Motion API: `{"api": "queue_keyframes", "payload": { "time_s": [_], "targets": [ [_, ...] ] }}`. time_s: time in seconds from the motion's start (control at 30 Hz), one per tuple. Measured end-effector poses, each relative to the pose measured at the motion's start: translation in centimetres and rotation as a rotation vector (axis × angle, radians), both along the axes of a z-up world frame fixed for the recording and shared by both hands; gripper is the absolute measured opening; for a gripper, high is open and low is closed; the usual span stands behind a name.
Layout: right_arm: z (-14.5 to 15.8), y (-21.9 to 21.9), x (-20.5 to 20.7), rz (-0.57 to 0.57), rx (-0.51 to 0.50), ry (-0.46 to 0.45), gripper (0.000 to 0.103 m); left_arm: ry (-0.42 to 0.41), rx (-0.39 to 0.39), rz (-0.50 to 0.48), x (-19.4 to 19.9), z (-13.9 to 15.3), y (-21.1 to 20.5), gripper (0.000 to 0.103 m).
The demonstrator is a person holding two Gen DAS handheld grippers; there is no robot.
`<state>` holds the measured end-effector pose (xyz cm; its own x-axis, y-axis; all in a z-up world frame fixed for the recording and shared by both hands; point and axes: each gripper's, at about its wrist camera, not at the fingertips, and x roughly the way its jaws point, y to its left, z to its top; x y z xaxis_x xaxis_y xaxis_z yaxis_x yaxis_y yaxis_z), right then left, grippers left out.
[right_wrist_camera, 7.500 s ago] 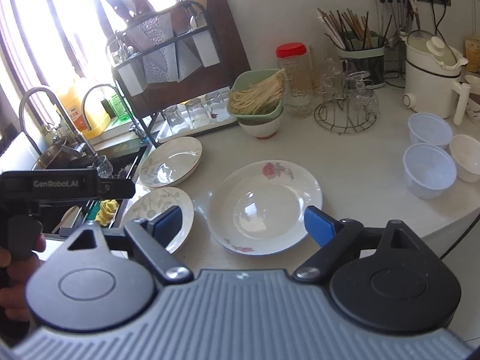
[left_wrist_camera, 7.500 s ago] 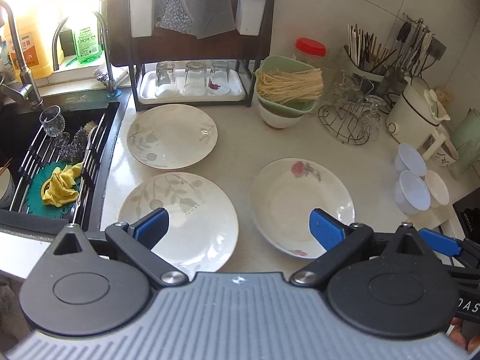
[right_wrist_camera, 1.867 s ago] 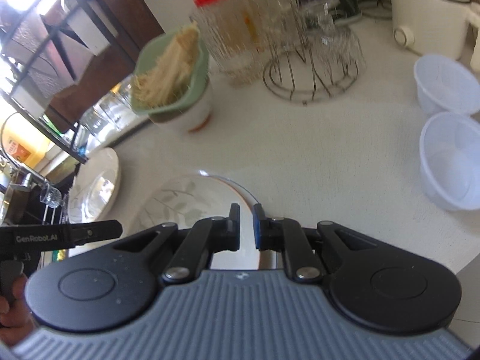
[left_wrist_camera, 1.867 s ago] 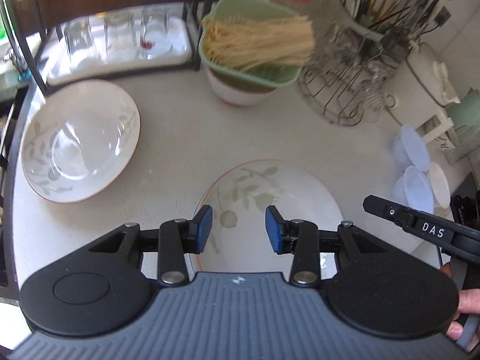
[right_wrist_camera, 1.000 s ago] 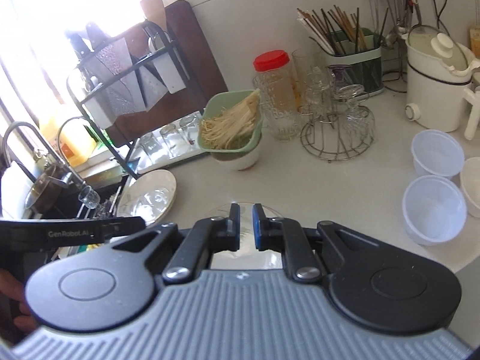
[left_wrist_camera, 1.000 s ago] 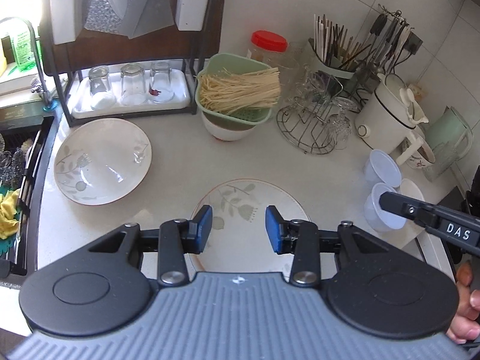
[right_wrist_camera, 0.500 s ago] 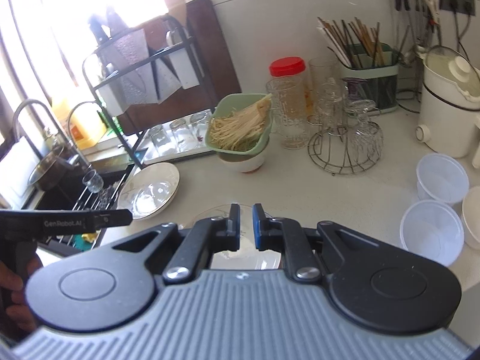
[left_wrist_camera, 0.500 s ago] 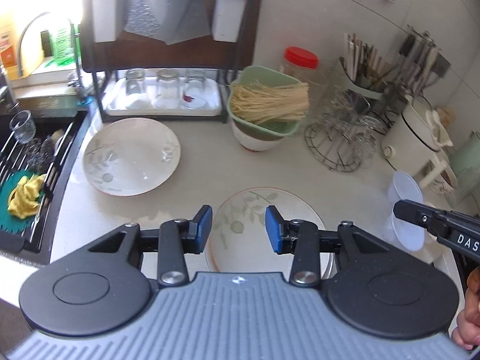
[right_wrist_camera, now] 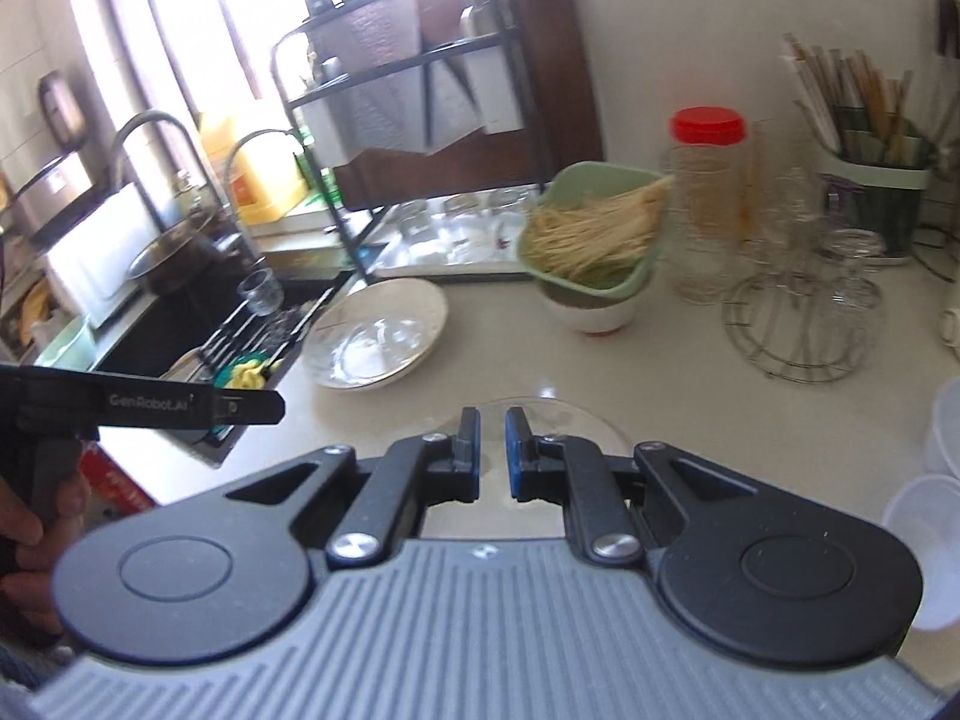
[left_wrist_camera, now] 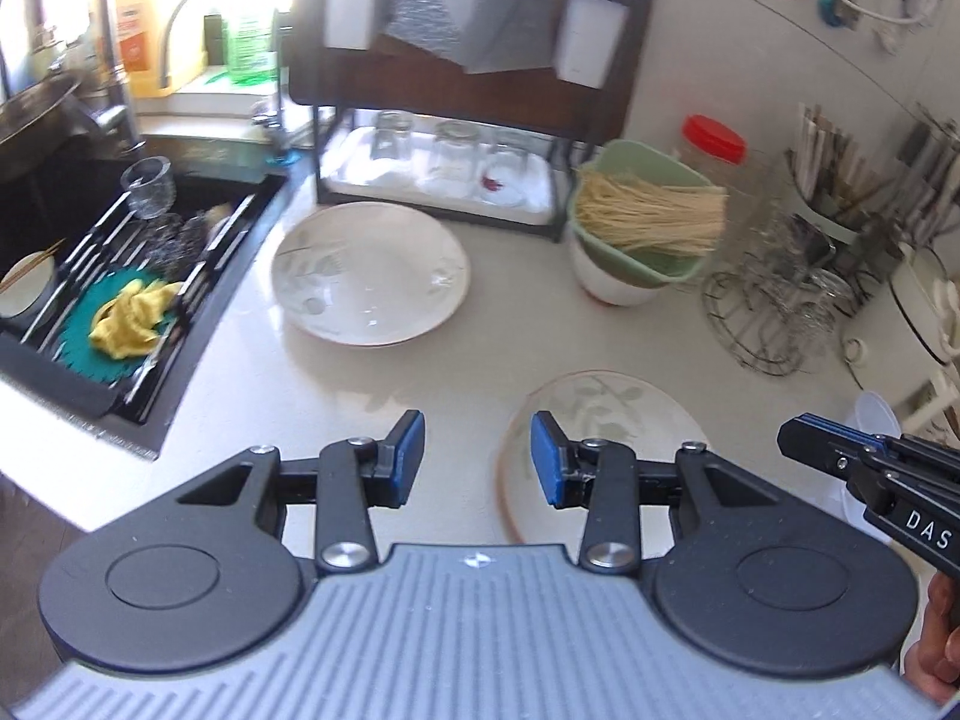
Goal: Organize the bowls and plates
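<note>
A leaf-patterned plate (left_wrist_camera: pixel 600 420) lies on top of another plate on the counter, just ahead and right of my left gripper (left_wrist_camera: pixel 477 459), which is open and empty above the counter. A second leaf-patterned plate (left_wrist_camera: pixel 369 273) lies farther back by the sink; it also shows in the right wrist view (right_wrist_camera: pixel 375 342). My right gripper (right_wrist_camera: pixel 492 450) has its jaws nearly together with a small gap, empty, above the near edge of the stacked plate (right_wrist_camera: pixel 558 417).
A green colander of noodles (left_wrist_camera: pixel 645 222) sits in a white bowl behind the plates. A dish rack with glasses (left_wrist_camera: pixel 444 162), wire stand (left_wrist_camera: pixel 774 312), plastic cups (right_wrist_camera: pixel 936 504), and sink (left_wrist_camera: pixel 120 276) at left surround the counter.
Both grippers have pulled back and swung left; the view now takes in more of the sink. The stacked plate lies to the right of my left gripper. My left jaws have opened slightly wider.
</note>
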<state>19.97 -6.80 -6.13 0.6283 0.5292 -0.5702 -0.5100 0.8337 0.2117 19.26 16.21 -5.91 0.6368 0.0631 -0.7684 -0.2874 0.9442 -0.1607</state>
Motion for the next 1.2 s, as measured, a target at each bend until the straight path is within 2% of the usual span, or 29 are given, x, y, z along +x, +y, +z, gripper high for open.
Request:
{"api": "queue_keyframes", "payload": {
  "time_s": [0.23, 0.43, 0.5, 0.57, 0.6, 0.7, 1.2],
  "targets": [
    [-0.4, 2.5, 1.4, 0.081, 0.004, 0.032, 0.012, 0.036, -0.019, 0.115, -1.1, -0.9, 2.9, 0.044],
    [-0.5, 5.2, 2.6, 0.081, -0.038, 0.03, 0.015, 0.058, -0.01, 0.125, 0.8, -1.6, 6.2, 0.045],
    [-0.6, 6.1, 3.2, 0.06, -0.036, 0.036, 0.027, 0.06, -0.011, 0.112, 1.7, -1.8, 7.4, 0.048],
    [-0.7, 7.1, 3.8, 0.033, -0.036, 0.034, 0.061, 0.07, 0.003, 0.094, 2.7, -2.0, 8.5, 0.053],
    [-0.6, 7.5, 4.2, 0.019, -0.034, 0.033, 0.065, 0.074, 0.013, 0.082, 3.4, -2.0, 9.0, 0.057],
    [-0.6, 9.0, 5.2, -0.016, -0.035, 0.035, 0.064, 0.067, -0.001, 0.046, 5.0, -2.4, 10.7, 0.063],
    [-3.7, 15.8, 11.0, -0.18, -0.038, 0.165, 0.064, 0.126, -0.041, -0.108, 13.1, -6.6, 17.4, 0.063]
  ]
}}
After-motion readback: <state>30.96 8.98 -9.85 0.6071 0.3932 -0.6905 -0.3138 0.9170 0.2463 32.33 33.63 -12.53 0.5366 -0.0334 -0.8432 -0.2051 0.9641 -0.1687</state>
